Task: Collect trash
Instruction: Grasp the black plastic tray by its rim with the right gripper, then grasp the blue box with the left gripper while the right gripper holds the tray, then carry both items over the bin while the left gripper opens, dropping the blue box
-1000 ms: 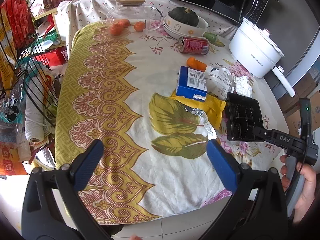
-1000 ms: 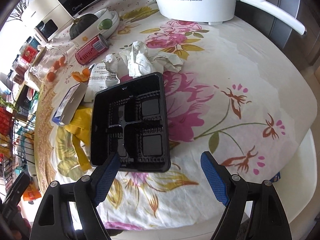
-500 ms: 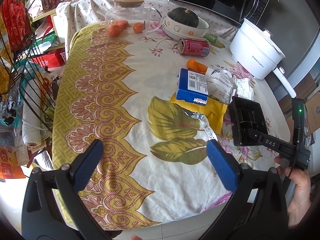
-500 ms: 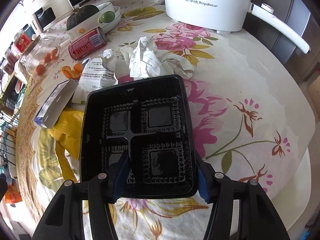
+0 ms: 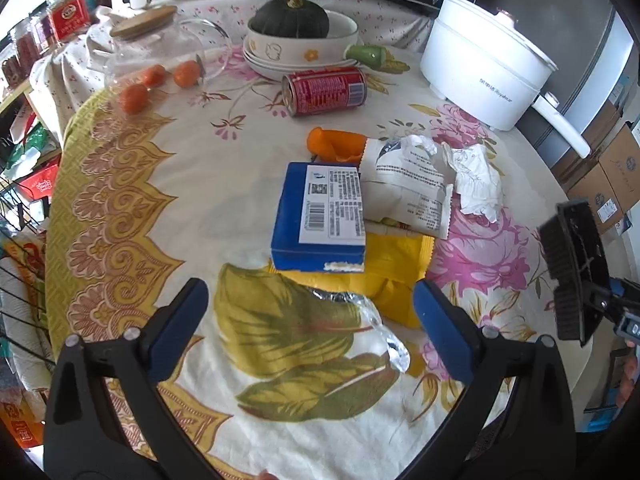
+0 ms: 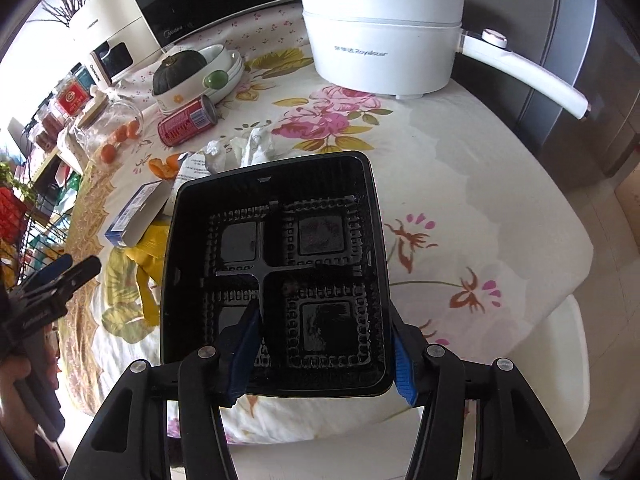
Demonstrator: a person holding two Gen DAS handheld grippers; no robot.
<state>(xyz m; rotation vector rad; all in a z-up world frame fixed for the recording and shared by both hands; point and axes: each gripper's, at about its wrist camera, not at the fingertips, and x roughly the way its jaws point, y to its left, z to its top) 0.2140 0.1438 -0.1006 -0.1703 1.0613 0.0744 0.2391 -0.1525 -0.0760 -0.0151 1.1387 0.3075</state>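
Right gripper [image 6: 320, 354] clamped on black tray [image 6: 276, 264]: one pad inside, one on the outer wall, jaws just closed in on it. Tray is lifted, tilted, off the table [image 6: 460, 184]. Risk: thin wall flexes and tray slips or swings out, since only the near corner is pinched. Left gripper [image 5: 310, 320] jaws apart, empty, over foil wrapper [image 5: 372, 328] near blue box [image 5: 320, 216]. Risk: pads could snag the cloth, or drag the yellow bag [image 5: 394, 264] along with the foil.
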